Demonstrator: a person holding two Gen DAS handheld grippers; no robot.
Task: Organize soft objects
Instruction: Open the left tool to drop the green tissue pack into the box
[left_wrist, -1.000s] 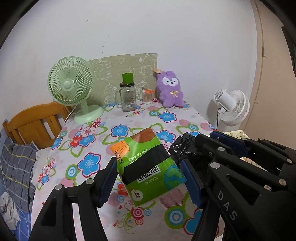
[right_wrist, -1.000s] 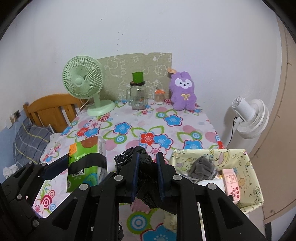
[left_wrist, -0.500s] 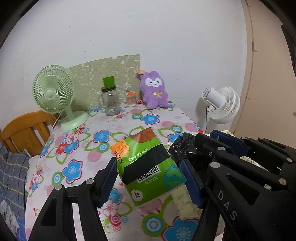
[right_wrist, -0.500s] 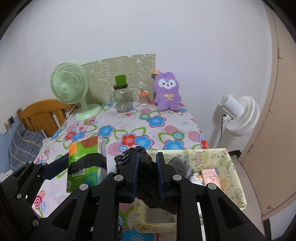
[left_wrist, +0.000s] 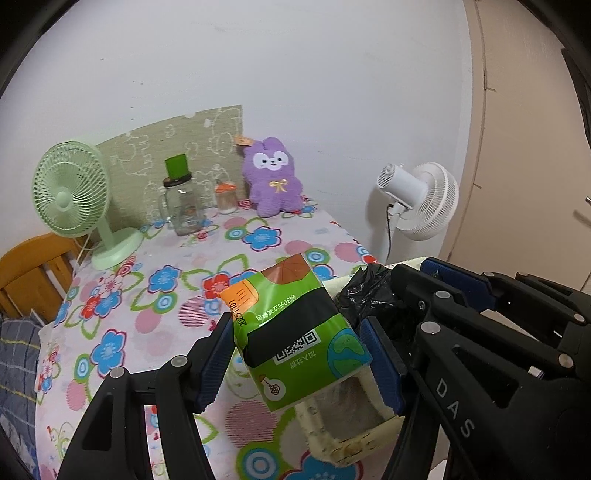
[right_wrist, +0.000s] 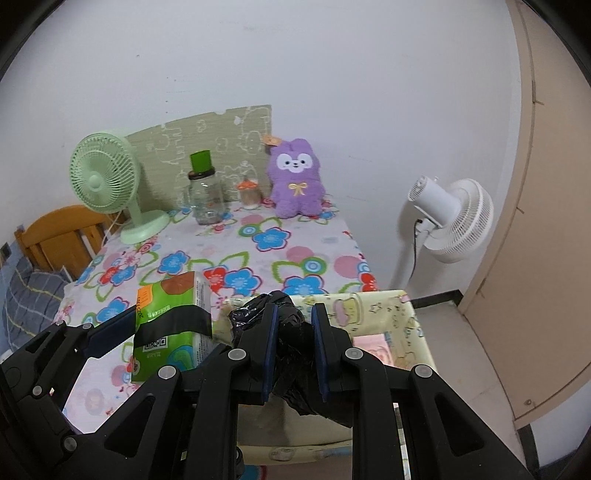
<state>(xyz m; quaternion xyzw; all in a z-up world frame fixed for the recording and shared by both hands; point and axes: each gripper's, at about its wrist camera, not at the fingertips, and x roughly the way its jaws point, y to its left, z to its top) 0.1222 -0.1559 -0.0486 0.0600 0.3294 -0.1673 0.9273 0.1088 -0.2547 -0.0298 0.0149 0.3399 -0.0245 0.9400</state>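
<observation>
My left gripper (left_wrist: 297, 334) is shut on a green tissue pack (left_wrist: 295, 328), held in the air above the table's right edge; the same tissue pack (right_wrist: 171, 325) shows at left in the right wrist view. My right gripper (right_wrist: 293, 332) is shut on a crumpled black plastic bag (right_wrist: 291, 343), also seen as the black bag (left_wrist: 369, 299) in the left wrist view. Both hang over a pale yellow cartoon-print fabric bin (right_wrist: 402, 306), whose near corner (left_wrist: 354, 446) lies under the pack. A pink item (right_wrist: 373, 349) lies inside the bin. A purple plush bunny (left_wrist: 271, 177) sits at the table's back.
The flowered tablecloth table (left_wrist: 147, 295) holds a green desk fan (left_wrist: 74, 199), a glass jar with a green lid (left_wrist: 181, 199) and a small orange-lidded jar (left_wrist: 226, 197). A white standing fan (right_wrist: 447, 218) stands right of the table. A wooden chair (right_wrist: 59, 240) is at left.
Both grippers moved right together with their loads, from over the tabletop to over the yellow bin. The grips have not changed.
</observation>
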